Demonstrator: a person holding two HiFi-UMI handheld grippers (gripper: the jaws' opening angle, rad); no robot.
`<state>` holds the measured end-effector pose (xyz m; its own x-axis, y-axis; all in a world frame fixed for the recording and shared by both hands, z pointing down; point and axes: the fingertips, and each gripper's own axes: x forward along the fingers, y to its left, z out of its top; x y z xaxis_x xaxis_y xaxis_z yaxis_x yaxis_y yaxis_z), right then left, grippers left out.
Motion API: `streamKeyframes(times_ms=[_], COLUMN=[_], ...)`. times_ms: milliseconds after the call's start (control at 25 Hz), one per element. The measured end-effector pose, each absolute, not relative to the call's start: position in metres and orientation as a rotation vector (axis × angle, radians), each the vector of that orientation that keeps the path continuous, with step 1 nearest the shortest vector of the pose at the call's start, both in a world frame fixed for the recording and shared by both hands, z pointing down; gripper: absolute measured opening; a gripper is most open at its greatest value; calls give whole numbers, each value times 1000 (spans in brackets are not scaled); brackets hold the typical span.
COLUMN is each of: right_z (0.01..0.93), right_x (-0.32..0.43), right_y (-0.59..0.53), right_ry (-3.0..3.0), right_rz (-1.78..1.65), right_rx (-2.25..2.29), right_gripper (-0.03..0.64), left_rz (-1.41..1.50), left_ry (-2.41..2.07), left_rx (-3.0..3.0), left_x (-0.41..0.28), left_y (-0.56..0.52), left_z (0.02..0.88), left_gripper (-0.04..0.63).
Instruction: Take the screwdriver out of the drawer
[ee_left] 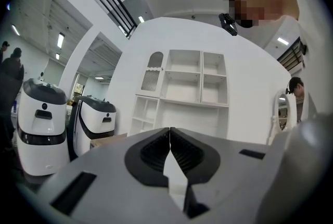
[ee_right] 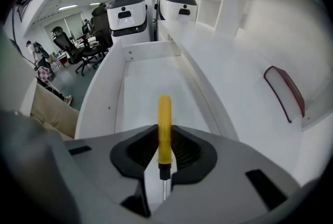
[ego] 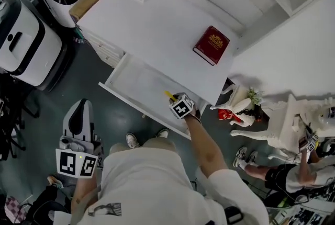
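Closest to the head camera, the person's white shirt (ego: 152,182) fills the lower frame. At its left the left hand-held gripper (ego: 78,114) hangs beside the body over the dark floor (ego: 89,82), well apart from the surface (ego: 157,30). Its own view shows what the head view cannot: both jaws together with nothing between them, pointing level toward white shelving (ee_left: 182,82). Further right, the open drawer (ego: 118,80) juts from the surface's front edge. The right hand-held gripper (ego: 175,101) points steeply down over the drawer's right end on an outstretched bare forearm (ego: 201,145). Only the right gripper view makes the grip plain. There the jaws are clamped on the screwdriver (ee_right: 164,124), whose slim yellow handle sticks out past them over the drawer's white floor. A black collar and thin metal shaft run back toward the camera. The head view shows only a yellow tip. A red book (ego: 211,45) lies near the surface's right edge.
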<state>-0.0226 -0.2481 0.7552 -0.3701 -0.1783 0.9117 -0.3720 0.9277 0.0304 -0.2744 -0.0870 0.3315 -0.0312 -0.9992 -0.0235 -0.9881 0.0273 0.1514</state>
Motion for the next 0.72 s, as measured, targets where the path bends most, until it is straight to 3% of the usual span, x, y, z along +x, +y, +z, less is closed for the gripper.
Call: streamKeyframes(times_ms=[720], right_z=[613], right_x=[20], right_y=[-234], right_ry=[-2200], right_rz=[331], right_rx=[961], right_gripper=[87], left_rz=[-322], left_ry=[-1790], left_rx=[2442], left_x=[-223], left_y=[-143], left_z=[319], left_gripper=[17])
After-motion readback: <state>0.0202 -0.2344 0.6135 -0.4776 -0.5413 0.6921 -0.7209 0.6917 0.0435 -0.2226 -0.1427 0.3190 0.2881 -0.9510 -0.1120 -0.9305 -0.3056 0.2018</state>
